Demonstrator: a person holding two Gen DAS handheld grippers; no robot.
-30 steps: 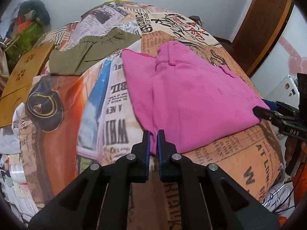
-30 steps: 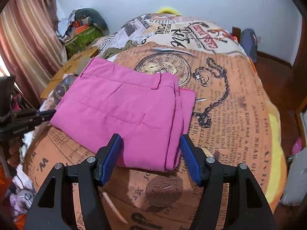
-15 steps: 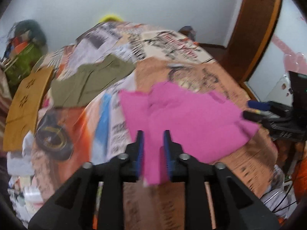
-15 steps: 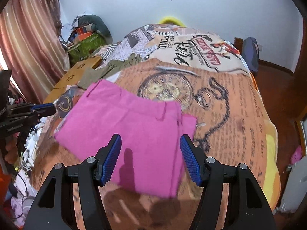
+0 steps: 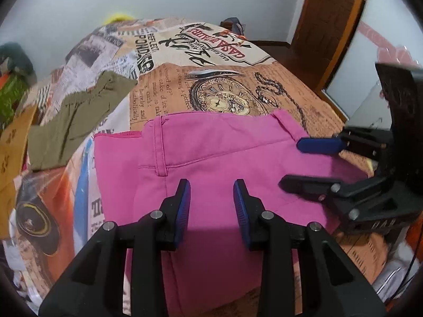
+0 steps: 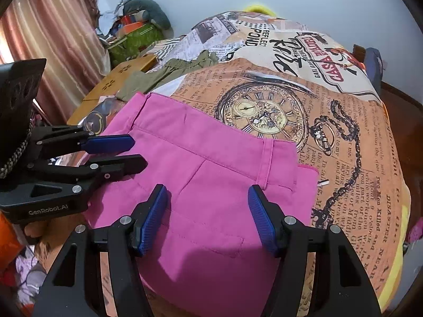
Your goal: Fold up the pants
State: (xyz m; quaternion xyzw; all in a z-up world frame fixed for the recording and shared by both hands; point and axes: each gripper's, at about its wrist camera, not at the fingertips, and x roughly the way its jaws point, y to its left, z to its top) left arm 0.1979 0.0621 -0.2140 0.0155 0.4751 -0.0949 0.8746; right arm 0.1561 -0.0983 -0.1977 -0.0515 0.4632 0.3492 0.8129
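- On bed cover (image 6: 343, 137) beside pink pants (image 6: 211, 185): "CASA BIPADRE"?, "REFLECT", "DISASTER".
- Left hand-held gripper (image 6: 137, 153), marked "GenRobot.AI": jaws opening, empty, over pants.
- Right hand-held gripper (image 6: 207, 216): jaws apart, empty.

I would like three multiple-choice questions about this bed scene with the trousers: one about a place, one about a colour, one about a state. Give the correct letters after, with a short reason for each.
1. Where do the olive green pants lie?
A. on top of the pink pants
B. on the bedspread, apart from the pink pants, toward the far side
C. on the floor

2. What colour are the folded pants in front of both tools?
A. pink
B. blue
C. white

3. What is the state of the right tool?
A. shut on the pink fabric
B. shut on nothing
C. open, with nothing pinched

Answers:
1 B: printed bedspread shows between the two garments.
2 A: the fabric is plainly pink in both views.
3 C: its blue pads stand wide apart above the pants.
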